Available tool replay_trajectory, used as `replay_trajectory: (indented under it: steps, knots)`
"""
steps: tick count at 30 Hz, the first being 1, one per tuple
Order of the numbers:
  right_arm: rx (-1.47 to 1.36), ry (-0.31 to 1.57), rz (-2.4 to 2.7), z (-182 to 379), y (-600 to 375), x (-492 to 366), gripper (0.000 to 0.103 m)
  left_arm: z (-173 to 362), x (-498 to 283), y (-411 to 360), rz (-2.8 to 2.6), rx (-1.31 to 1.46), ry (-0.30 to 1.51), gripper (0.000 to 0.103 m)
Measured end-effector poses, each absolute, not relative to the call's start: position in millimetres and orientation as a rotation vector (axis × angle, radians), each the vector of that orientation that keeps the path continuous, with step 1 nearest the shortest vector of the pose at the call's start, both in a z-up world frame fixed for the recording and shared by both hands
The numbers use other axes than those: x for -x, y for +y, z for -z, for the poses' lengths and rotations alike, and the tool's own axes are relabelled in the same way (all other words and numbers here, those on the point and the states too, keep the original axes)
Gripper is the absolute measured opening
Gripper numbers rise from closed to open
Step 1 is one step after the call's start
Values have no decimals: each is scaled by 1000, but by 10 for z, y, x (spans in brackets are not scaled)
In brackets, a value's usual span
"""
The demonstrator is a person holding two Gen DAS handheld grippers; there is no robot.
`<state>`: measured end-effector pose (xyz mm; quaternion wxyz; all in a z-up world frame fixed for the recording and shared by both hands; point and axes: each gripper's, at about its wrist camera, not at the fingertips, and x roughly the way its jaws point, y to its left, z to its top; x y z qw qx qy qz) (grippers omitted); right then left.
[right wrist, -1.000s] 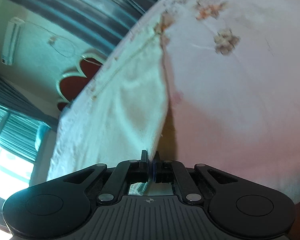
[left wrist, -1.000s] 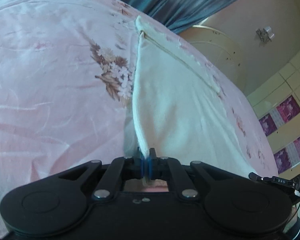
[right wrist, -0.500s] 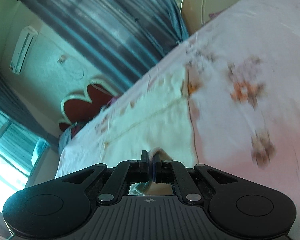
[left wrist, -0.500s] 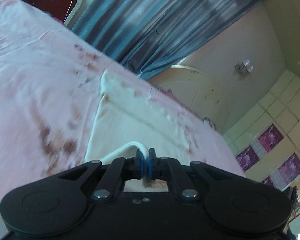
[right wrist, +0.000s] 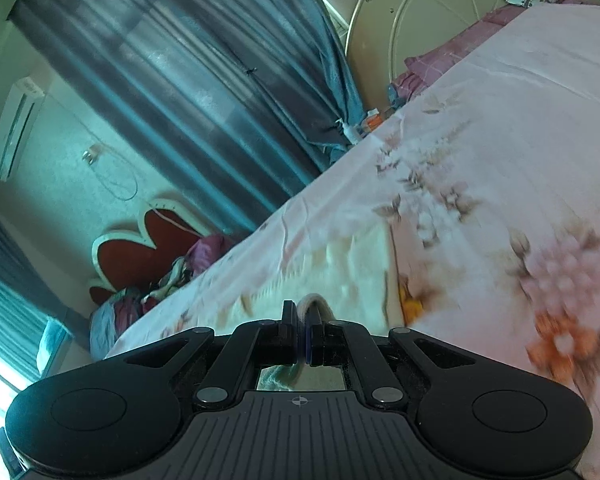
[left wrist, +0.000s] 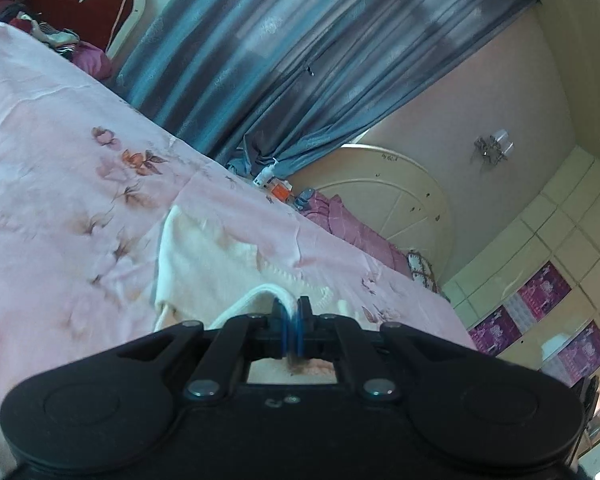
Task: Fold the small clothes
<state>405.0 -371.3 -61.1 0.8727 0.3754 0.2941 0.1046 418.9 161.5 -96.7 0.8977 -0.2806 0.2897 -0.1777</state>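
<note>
A small cream-white garment (left wrist: pixel 204 256) lies on the pink flowered bedsheet (left wrist: pixel 52 176). My left gripper (left wrist: pixel 292 312) is shut on one edge of it, and the cloth curls up in a loop beside the fingers. In the right wrist view the same garment (right wrist: pixel 352 264) spreads ahead of me on the sheet (right wrist: pixel 500 128). My right gripper (right wrist: pixel 302 316) is shut on another edge of it, with a fold of cloth rising just beside the pads. The near part of the garment is hidden under both grippers.
Blue-grey curtains (left wrist: pixel 300 64) hang behind the far side of the bed. A red headboard (right wrist: pixel 152 244) with piled clothes (right wrist: pixel 176 272) stands at one end, a cream footboard (left wrist: pixel 400 200) and purple bedding (left wrist: pixel 352 228) at the other. Small bottles (left wrist: pixel 272 184) sit by the curtain.
Both grippers have lifted and carried the held edges forward over the garment. The cloth, stretched long ahead a second ago, now lies short and doubled, and more of the room shows.
</note>
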Motion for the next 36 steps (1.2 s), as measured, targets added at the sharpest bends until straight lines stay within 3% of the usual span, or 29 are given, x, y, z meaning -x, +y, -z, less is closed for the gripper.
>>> replay_trajectory:
  steps: [23,24,26,27,28,29,30,33,35,36]
  knots:
    - [-780,804,-175,1525,-3560,-5761,3,1684,-5846,1566,333,525,794,5]
    - [-786,801,-180,1551,-3564,-5798,3,1712,-5882,1563,342,521,798,8]
    - [-819,802,-178,1587,-3599,-5857,5,1704,-5898,1555,336,487,773,29]
    - [-833,792,-172,1587,-3627,-5864,9,1675,-5877,1563,320,466,748,47]
    - [-832,770,-152,1558,-3659,-5851,33,1636,-5846,1574,303,449,720,59]
    - [-822,735,-128,1521,-3693,-5820,68,1595,-5814,1595,293,433,695,62]
    - [-811,695,-110,1475,-3727,-5773,77,1565,-5802,1617,293,427,680,65]
    - [-781,678,-143,1432,-3781,-5751,77,1525,-5816,1638,312,382,697,60]
    - [-685,709,-168,1404,-3682,-5796,54,1543,-5873,1587,337,304,736,53]
    - [-641,733,-179,1405,-3622,-5829,50,1561,-5905,1542,346,263,757,51]
